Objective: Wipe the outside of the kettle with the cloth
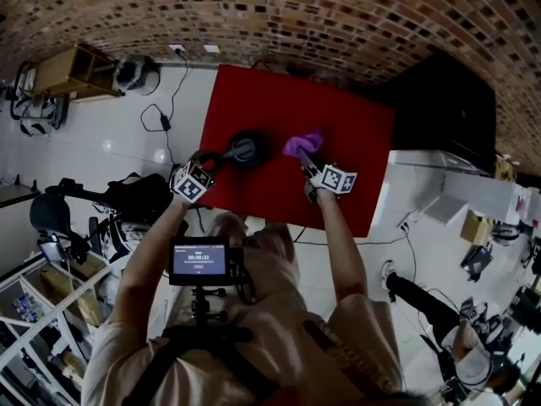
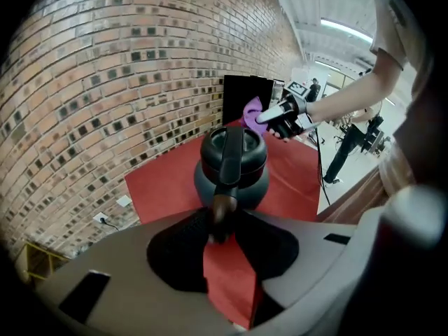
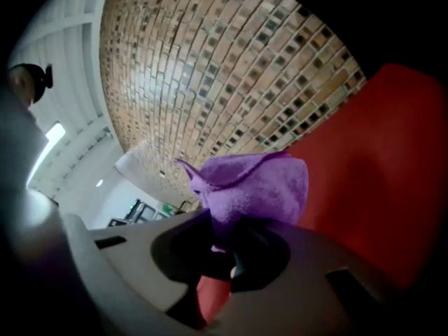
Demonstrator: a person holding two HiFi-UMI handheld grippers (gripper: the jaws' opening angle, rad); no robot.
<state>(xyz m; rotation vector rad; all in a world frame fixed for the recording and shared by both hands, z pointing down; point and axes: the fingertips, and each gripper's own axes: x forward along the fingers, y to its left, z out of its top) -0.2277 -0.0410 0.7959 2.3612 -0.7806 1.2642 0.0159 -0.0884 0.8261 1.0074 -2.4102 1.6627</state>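
While the kettle (image 1: 245, 150) stands upright on the red table (image 1: 279, 100), left of its middle, the left gripper (image 2: 220, 222) grips it. Its jaws are pinched almost together on the brown end of the handle (image 2: 229, 152), which arches over the lid toward that gripper. The dark, round body sits just beyond the jaw tips, with bare red tabletop all round its base.

The right gripper (image 3: 224, 247) has its jaws clamped on a bunched purple cloth (image 3: 255, 187), and most of the fabric bulges out past the tips in a soft wad. From the head view the cloth lies to the right of the kettle, near it but not touching, with a strip of table showing between them. The left gripper view shows the cloth held in the air, above and behind the lid. Both of the person's arms reach in over the near edge of the table, and a brick wall (image 1: 254, 15) runs behind its far edge.
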